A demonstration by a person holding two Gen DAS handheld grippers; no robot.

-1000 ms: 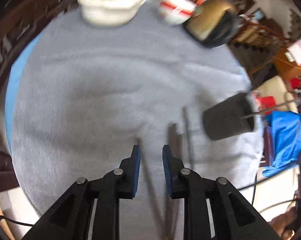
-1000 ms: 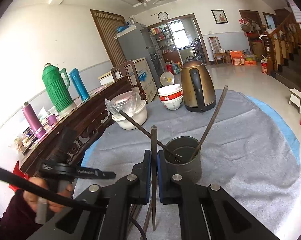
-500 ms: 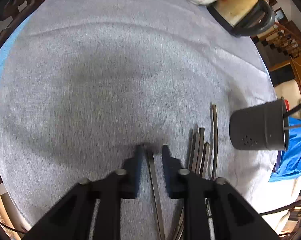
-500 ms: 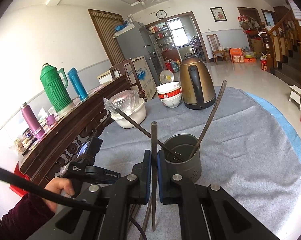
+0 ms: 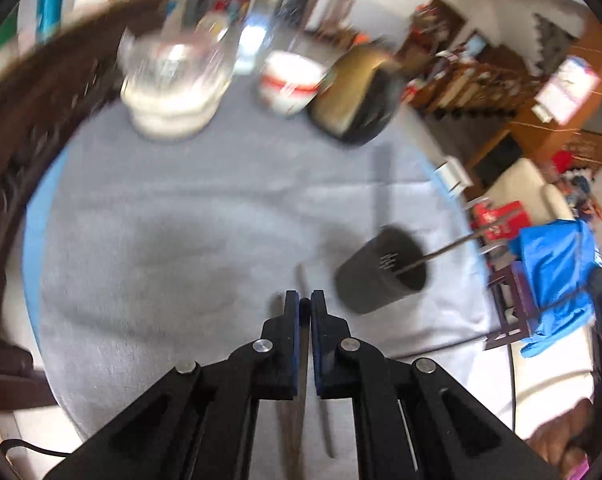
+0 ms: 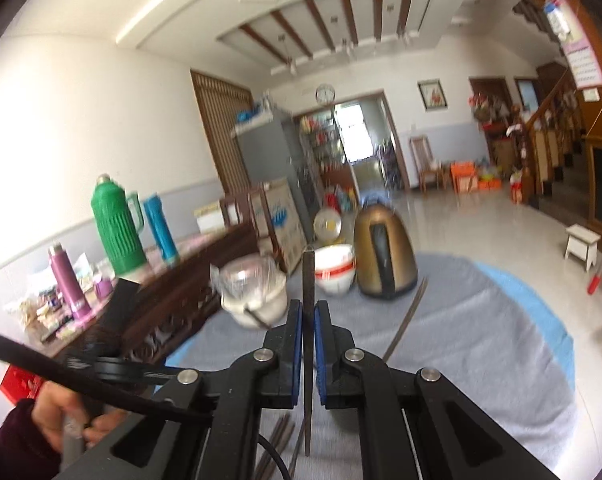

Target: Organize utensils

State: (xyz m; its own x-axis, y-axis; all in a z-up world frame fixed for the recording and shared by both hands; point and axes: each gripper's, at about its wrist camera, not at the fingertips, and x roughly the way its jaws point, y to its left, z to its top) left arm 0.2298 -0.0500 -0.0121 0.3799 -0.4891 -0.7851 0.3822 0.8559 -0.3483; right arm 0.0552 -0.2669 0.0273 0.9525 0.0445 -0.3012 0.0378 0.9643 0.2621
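My left gripper [image 5: 305, 300] is shut on a dark chopstick [image 5: 295, 424], which runs back under the fingers above the grey cloth [image 5: 161, 220]. Right of it stands the dark round holder [image 5: 381, 276] with a thin chopstick [image 5: 441, 250] leaning out. One more loose chopstick [image 5: 327, 420] lies on the cloth. My right gripper [image 6: 307, 308] is shut on another chopstick [image 6: 309, 276], held upright. In the right wrist view the holder is hidden behind the fingers; only a leaning chopstick [image 6: 409, 320] shows. Loose chopsticks [image 6: 277, 440] lie below.
At the table's far side stand a white pot covered with film [image 5: 173, 92], stacked red-and-white bowls [image 5: 289, 84] and a brass kettle [image 5: 357, 100]. A carved wooden sideboard [image 6: 181, 292] with flasks runs along the left. A hand [image 6: 61, 412] grips the left tool.
The left gripper closed on a chopstick lying on the cloth and rose with it. The right gripper lifted and tipped upward with its chopstick, so the holder dropped out of its view.
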